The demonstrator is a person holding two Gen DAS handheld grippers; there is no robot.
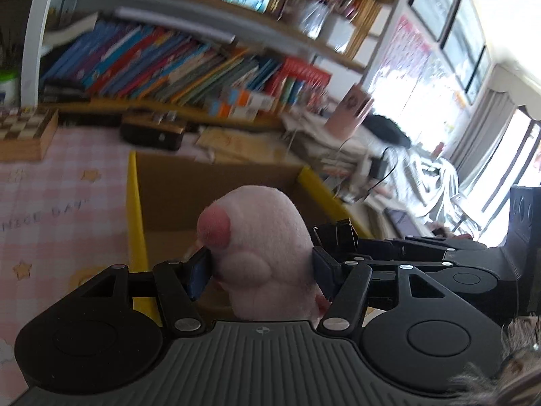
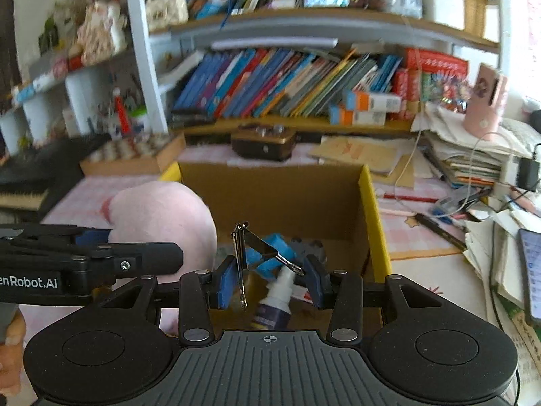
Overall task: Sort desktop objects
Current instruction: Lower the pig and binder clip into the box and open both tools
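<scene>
With the left tool (image 1: 260, 270) clamped on the pink plush toy (image 1: 263, 247) and the right tool (image 2: 270, 284) clamped on the binder clip (image 2: 260, 250), both over the cardboard box (image 2: 368, 209), release only once well inside its walls.

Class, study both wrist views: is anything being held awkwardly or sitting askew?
Yes. The black metal binder clip hangs tilted in the right gripper, pinched by its splayed wire handles rather than its body. The pink plush toy sits squarely in the left gripper, above the yellow-edged cardboard box.
</scene>
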